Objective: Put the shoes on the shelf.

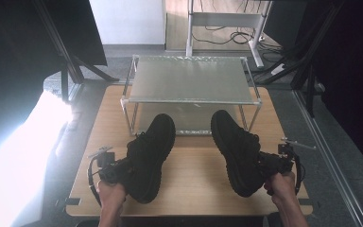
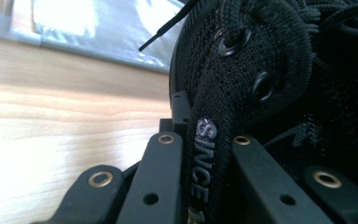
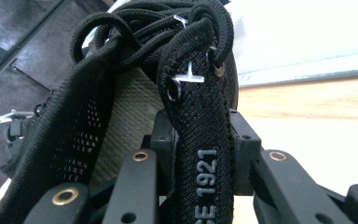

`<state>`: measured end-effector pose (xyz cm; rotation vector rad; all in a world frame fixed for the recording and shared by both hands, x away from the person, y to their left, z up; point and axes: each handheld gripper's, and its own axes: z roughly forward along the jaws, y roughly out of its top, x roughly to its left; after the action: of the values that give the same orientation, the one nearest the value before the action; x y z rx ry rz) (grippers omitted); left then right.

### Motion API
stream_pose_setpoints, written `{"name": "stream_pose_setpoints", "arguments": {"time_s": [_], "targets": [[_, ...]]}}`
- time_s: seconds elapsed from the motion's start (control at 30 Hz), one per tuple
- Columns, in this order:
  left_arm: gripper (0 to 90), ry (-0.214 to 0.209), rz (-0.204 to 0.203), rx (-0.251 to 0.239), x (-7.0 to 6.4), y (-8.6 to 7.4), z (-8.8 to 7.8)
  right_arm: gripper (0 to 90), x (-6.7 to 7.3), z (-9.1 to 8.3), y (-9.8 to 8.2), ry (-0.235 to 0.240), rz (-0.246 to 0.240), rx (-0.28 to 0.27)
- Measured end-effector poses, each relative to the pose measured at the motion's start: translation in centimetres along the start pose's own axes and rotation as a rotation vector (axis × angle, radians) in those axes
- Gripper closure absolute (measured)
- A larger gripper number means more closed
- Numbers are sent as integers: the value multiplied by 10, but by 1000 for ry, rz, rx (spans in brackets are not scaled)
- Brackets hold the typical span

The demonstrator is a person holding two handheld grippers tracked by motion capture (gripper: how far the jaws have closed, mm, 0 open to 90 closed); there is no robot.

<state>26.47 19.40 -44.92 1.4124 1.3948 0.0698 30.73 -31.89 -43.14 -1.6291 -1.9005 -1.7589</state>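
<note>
Where shoes hang: wooden table (sunlit)

A low wire shelf rack stands at the far edge of the wooden table, with a white desk frame on the floor behind it.
</note>
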Motion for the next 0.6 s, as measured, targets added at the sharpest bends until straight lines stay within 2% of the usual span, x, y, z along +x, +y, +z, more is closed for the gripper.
{"name": "stream_pose_setpoints", "arguments": {"time_s": [0.07,0.33,0.6], "targets": [[878,-3,0,-12,-4,2,0,697,3,1,2,5,-3,-7],[878,-30,-8,-54,-20,11,1,698,19,5,12,59,36,-32],[878,-50,-2,-86,-37,25,5,697,31,11,22,85,58,-50]]}}
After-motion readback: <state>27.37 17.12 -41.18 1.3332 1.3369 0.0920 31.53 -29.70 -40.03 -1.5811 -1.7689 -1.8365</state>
